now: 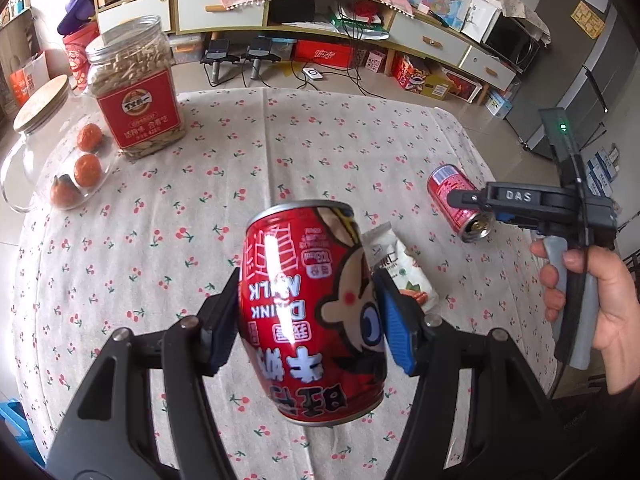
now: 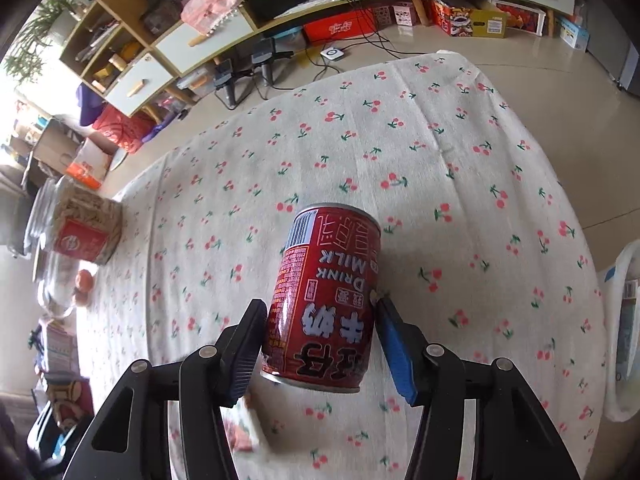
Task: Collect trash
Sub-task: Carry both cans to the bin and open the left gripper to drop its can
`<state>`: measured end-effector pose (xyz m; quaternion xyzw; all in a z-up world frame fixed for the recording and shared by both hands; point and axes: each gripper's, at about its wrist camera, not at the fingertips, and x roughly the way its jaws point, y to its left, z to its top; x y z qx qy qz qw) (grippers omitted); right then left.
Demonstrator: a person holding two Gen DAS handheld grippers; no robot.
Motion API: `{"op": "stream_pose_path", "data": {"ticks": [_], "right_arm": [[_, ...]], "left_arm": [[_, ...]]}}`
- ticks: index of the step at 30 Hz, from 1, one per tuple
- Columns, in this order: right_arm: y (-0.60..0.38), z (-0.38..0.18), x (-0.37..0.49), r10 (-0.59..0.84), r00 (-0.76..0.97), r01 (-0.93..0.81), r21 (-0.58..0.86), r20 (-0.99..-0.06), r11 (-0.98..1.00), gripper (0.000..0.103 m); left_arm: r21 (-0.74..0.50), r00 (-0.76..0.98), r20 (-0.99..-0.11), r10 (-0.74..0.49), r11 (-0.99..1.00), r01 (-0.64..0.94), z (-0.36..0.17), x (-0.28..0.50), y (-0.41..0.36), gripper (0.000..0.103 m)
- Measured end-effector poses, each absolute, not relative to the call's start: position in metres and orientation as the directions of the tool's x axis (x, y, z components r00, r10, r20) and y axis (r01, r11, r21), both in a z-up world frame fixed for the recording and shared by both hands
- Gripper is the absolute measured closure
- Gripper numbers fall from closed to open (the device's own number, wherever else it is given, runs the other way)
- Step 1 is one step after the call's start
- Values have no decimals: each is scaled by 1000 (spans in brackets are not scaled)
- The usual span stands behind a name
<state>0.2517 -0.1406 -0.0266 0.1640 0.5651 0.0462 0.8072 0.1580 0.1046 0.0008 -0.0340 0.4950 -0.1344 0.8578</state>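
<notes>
Two red milk-drink cans are in play on a round table [image 1: 280, 128] covered in a cherry-print cloth. The left gripper [image 1: 308, 316] is clamped on one can [image 1: 312, 320], its pads pressing the can's sides and holding it tilted above the cloth. Just behind that can, a small white snack wrapper [image 1: 404, 272] lies flat on the table. The second can [image 2: 324, 300] lies on its side toward the table's right edge, and the right gripper [image 2: 320, 344] straddles it: the dark pad touches one flank and the blue pad sits against or just beside the other, so whether the grip is firm cannot be told. From the left wrist view this same gripper reaches over the lying can, held by a person's hand [image 1: 600, 300] on its grey handle. At the far left of the table stand a clear jar of seeds [image 1: 136, 92] with a red label and a glass vessel [image 1: 52, 164] holding orange fruits. A white bag [image 2: 624, 328] hangs past the table's right edge.
</notes>
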Motion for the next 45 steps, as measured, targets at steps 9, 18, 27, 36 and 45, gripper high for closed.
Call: {"op": "stream_pose_path", "data": {"ticks": [9,18,27,36,45], "right_arm": [[-156,-3,194,268,396,36,307,-878,951,49],[-185,4,148,228,458,61,286,-859,956,49],[-201,20,117,229,526,24,283,-819,959,49],[-262,22,93,235,578,70,334,-781,940,49],[-356,18,62,154,615,229,362,-773,903,49]], "left_arm": [[-218,438,-847,-300,949,229,-4,148,84,39],[-233,420,-848,-322,940,251,-7,137,58,39],[-253,432,-830,-353,928,273,-9,128,35,39],[-267,417,-830,-370,921,284,-19,123,0,39],[-301,373,-823,-428,887,351,-25,122,-77,39]]}}
